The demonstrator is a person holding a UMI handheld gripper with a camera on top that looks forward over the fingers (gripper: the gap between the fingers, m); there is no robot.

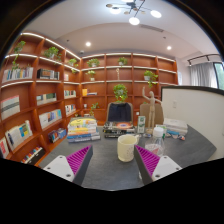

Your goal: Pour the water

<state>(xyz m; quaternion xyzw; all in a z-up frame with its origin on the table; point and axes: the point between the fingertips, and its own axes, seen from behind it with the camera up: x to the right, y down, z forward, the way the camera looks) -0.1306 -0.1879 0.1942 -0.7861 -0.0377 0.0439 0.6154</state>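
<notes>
Gripper (112, 165): two fingers with magenta pads (79, 159), spread wide apart, holding nothing.

Table (105, 172): dark grey, smooth, matte top.

Cup (126, 147): pale, translucent cylinder, upright on the table, just ahead of the fingers and between their lines, touching neither.

Glass vessel (154, 150): clear, rounded, just right of the cup, ahead of the right finger.

Books (83, 130): flat coloured stack, left of the cup and farther back.

Chair (120, 113): dark, behind the table, beyond the cup.

Whiteboard (194, 106): flat white panel, right of the cup, well beyond it.

Bookshelves (40, 95): reddish wood, lining the walls beyond the cup, bearing books and green potted plants (120, 91).
</notes>
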